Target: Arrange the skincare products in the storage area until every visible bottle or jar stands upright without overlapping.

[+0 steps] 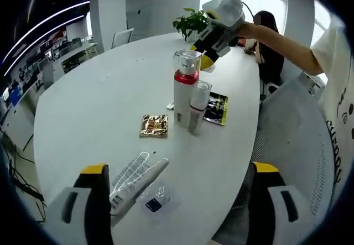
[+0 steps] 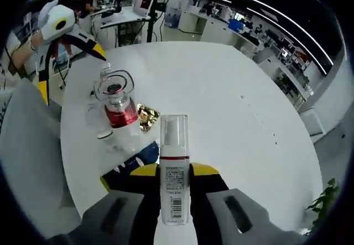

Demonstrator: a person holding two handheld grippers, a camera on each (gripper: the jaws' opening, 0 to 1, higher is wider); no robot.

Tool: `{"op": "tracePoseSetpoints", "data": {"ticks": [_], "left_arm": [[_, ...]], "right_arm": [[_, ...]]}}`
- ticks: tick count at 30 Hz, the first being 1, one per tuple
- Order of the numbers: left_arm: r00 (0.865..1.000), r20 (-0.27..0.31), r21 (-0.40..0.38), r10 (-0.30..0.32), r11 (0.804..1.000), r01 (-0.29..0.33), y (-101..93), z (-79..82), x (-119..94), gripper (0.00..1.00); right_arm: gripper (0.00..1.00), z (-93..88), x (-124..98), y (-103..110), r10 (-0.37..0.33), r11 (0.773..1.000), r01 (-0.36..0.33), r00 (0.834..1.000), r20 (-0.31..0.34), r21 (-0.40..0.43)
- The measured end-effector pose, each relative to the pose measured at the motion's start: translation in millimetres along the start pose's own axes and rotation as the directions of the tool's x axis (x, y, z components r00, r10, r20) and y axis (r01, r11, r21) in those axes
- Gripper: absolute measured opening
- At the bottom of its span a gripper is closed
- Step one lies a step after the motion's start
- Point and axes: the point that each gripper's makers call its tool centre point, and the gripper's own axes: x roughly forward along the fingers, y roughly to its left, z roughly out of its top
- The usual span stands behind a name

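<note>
Left gripper view
Left gripper (image 1: pixel 180 201): jaws spread wide, nothing between them, above the near edge of the white table (image 1: pixel 99 107).
Tube (image 1: pixel 135 181): white, lying flat just ahead of the left jaw, beside a small sachet (image 1: pixel 156 202).
Standing bottles: red-banded bottle (image 1: pixel 185 93) with clear cap and a slimmer bottle (image 1: pixel 197 107) just beside it, both upright.
Packets: gold packet (image 1: pixel 154 125) and dark packet (image 1: pixel 215 108) lying flat.
Right gripper (image 1: pixel 213 46): raised beyond the bottles.
Room: plant (image 1: pixel 191 21), bright windows.

Right gripper view
Right gripper (image 2: pixel 174 192): clamped on the pump bottle (image 2: pixel 173 167), held upright.
Label: red stripe, barcode, print too small to read.
Room: open office, desks.
</note>
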Motion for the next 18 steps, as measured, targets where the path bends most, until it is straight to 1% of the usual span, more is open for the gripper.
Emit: {"op": "tracePoseSetpoints", "data": {"ticks": [1, 7, 12, 14, 18], "left_arm": [[1.0, 0.0, 0.006, -0.001, 1.0, 0.001, -1.1, 0.3, 0.2, 0.99], [1.0, 0.003, 0.014, -0.023, 1.0, 0.023, -9.2, 2.5, 1.3, 0.97], [1.0, 0.006, 0.019, -0.025, 1.0, 0.025, -7.2, 2.4, -1.0, 0.98], [1.0, 0.007, 0.017, -0.02, 1.0, 0.02, -6.8, 3.0, -0.9, 0.98], [1.0, -0.001, 0.017, -0.016, 1.0, 0.016, -6.8, 1.0, -0.8, 0.98]], "right_arm": [[0.2, -1.8, -4.8, 3.4, -0.004, 1.0, 0.003, 1.0, 0.012, 0.017], [0.2, -8.5, -23.1, 21.3, -0.018, 0.998, 0.016, 0.999, 0.045, 0.057], [0.2, -0.8, -38.6, 38.6, -0.026, 0.994, 0.014, 0.993, 0.115, 0.106], [0.2, 3.1, -44.3, 48.8, -0.007, 0.992, -0.011, 0.989, 0.149, 0.122], [0.2, 4.8, -51.0, 62.3, 0.004, 0.992, -0.024, 0.987, 0.159, 0.122]]}}
